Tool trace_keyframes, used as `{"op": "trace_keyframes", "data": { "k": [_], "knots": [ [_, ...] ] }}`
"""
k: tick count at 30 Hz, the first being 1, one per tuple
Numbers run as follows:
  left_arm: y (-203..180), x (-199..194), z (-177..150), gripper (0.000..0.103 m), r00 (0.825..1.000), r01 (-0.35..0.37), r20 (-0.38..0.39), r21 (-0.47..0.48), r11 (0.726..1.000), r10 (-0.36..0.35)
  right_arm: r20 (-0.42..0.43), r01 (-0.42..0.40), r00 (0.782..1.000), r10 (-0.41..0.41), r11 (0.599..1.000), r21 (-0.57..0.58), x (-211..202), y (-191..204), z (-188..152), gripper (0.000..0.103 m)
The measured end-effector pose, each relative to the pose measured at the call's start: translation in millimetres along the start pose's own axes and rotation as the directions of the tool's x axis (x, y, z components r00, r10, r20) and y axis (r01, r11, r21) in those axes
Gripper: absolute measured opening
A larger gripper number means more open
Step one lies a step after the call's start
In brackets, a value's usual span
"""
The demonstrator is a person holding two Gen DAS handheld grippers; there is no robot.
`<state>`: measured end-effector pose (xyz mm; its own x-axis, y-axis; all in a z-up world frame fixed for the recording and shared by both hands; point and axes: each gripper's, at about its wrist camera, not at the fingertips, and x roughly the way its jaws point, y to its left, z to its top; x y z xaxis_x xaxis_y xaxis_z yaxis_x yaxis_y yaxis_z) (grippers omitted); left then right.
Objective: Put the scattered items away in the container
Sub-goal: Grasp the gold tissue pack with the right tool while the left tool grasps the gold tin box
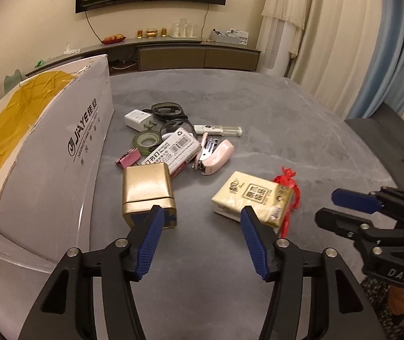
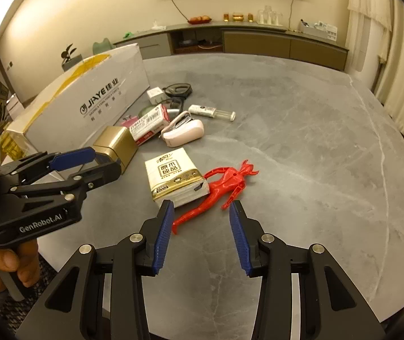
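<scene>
Blue-padded fingers of the left gripper [image 1: 202, 215] stand spread wide and hold nothing; its left pad sits in front of the gold tin [image 1: 148, 194], its right pad in front of the tissue pack [image 1: 251, 198]. The right gripper [image 2: 200, 208] is likewise spread and empty, its fingers framing the lower part of the red figurine [image 2: 221, 187].

Taking the tissue pack as landmark: the gold tin stands to its left, close against the grey cardboard box [image 1: 60, 153] (the container, printed "JIAYE"), which lies along the left edge of the grey table [image 1: 258, 107]. Beyond the pack sits the clutter: a pink stapler [image 1: 214, 157], a staple box [image 1: 170, 150] with a barcode, a roll of green tape [image 1: 146, 140], a pink binder clip [image 1: 129, 157], a white charger plug [image 1: 138, 119], black scissors [image 1: 168, 110] and a small clear-capped bottle [image 1: 218, 130].

Only the right wrist view shows the figurine whole, a red plastic figure lying flat, touching the pack's right side; from the left wrist it is a red blur behind the pack. That view also shows a hand [image 2: 6, 266] gripping the left gripper's handle. The left wrist view alone looks into the box, showing yellow tape on its inner wall.

The pack is cream with a gold band and dark characters, lying flat.
</scene>
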<state>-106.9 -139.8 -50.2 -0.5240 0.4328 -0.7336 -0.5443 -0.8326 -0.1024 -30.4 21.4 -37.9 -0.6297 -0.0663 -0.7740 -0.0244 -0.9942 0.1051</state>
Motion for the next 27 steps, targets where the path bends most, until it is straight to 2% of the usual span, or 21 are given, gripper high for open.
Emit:
{"op": "trace_keyframes", "data": {
  "k": [7,16,20,23,26,27],
  "knots": [
    [14.2,16.9,1.7,0.06,1.0,-0.014,-0.022,-0.029,0.999,0.013,-0.028,-0.003,1.0,0.003,1.0,0.013,14.6,-0.3,4.1,0.045],
    [35.1,17.3,8.6,0.06,1.0,-0.008,-0.006,-0.095,0.995,0.008,-0.051,-0.043,0.998,0.043,0.999,0.014,30.3,6.3,10.6,0.045],
    [44.9,18.5,6.8,0.06,1.0,0.0,-0.01,-0.119,0.993,-0.001,-0.056,-0.078,0.996,0.076,0.996,-0.035,33.0,12.9,12.6,0.05],
    [49.5,22.8,5.3,0.06,1.0,-0.001,-0.019,-0.123,0.992,-0.002,-0.048,-0.066,0.997,0.061,0.993,-0.097,37.7,19.7,15.9,0.053],
    [49.6,27.8,7.8,0.06,1.0,0.01,-0.016,-0.113,0.994,-0.012,-0.046,-0.07,0.997,0.066,0.991,-0.109,47.2,20.8,24.0,0.053],
    [49.1,30.2,9.9,0.063,1.0,0.015,-0.016,-0.11,0.994,-0.017,-0.05,-0.079,0.996,0.074,0.991,-0.11,51.5,20.8,27.2,0.054]
  ]
}}
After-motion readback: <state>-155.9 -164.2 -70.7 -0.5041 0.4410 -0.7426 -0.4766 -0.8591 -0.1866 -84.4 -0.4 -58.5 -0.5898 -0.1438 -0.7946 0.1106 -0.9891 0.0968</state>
